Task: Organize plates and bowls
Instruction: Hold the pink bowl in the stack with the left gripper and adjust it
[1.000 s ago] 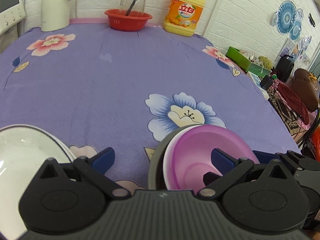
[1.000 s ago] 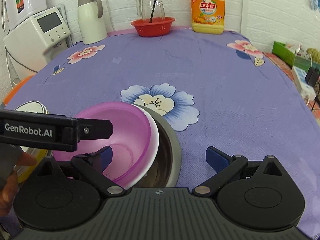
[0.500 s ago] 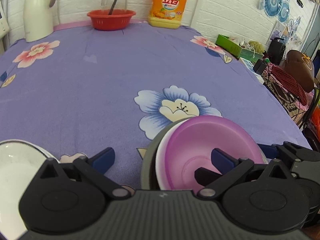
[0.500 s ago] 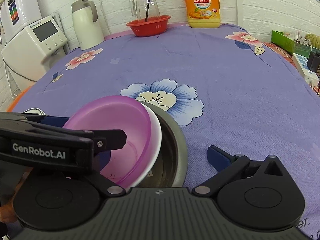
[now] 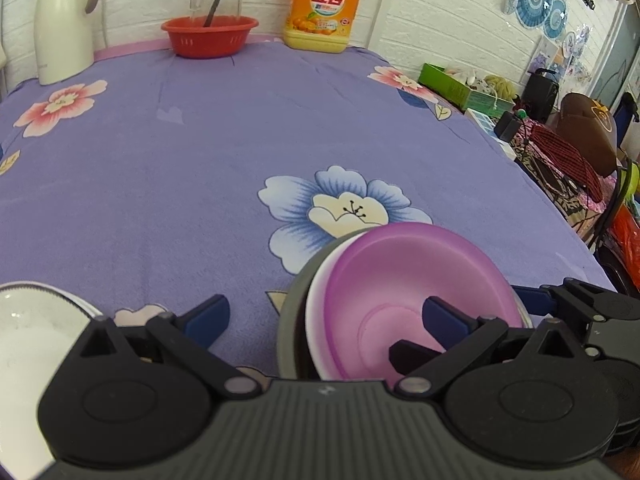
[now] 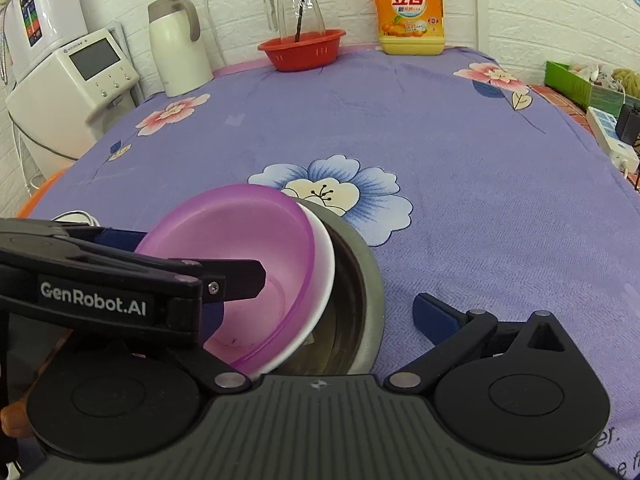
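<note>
The purple bowl (image 5: 416, 300) sits tilted inside a white bowl (image 6: 322, 276), and both are nested in a grey metal bowl (image 6: 364, 288) at about 6 o'clock on the purple flowered tablecloth (image 5: 200, 168), just below its blue flower print. The left gripper (image 5: 324, 316) has its jaws spread wide; its right-hand blue pad (image 5: 440, 316) hangs over the hollow of the purple bowl while the other pad is over bare cloth at 7 o'clock, so it clasps nothing. In the right wrist view the right gripper (image 6: 320, 312) is likewise spread apart, one blue pad (image 6: 436, 316) over the cloth at 4 o'clock of the stack and the other largely hidden behind the black GenRobot.AI-marked body of the left gripper, which reaches across the purple bowl from 9 o'clock. A white plate (image 5: 28, 344) with a dark rim line lies at the table's near left edge, about 8 o'clock. Along the far edge, near 12 o'clock, stand a white kettle (image 6: 176, 48), a red basket (image 6: 302, 50) holding a glass jug (image 6: 294, 10), and a yellow detergent bottle (image 6: 408, 12)
</note>
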The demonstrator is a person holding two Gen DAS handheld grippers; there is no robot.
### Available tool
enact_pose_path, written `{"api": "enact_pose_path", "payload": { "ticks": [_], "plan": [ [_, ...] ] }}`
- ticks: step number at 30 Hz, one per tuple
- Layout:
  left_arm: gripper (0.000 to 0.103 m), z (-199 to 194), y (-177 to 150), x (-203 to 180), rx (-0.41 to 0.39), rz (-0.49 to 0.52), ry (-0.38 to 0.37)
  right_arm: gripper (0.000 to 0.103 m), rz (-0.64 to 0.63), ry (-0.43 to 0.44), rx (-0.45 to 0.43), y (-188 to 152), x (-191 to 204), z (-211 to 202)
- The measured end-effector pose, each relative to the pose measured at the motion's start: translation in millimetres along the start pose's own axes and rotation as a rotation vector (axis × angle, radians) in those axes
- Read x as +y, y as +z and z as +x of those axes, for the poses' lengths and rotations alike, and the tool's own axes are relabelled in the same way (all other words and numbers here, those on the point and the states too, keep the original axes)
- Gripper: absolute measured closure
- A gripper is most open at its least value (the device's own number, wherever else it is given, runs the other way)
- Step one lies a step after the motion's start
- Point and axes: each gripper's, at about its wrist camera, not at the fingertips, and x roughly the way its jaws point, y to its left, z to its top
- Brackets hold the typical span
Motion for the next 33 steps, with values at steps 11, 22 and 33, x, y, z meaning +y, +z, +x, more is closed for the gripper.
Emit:
{"api": "enact_pose_path", "payload": {
  "ticks": [11, 22, 33],
  "plan": [
    [0.008, 1, -2, 2, 0.011, 0.045, -0.007, 0.000, 0.017, 0.032, -0.024, -8, -3, -5],
    [0.048, -4, -6, -9, -0.017, 0.034, -0.052, 0.000, 0.037, 0.080, -0.028, -9, 8, -10],
    [0.050, -19, -3, -29, -0.062, -0.044, -0.107, 0.000, 0.032, -0.027, -0.093, -9, 11, -38]
  ]
}}
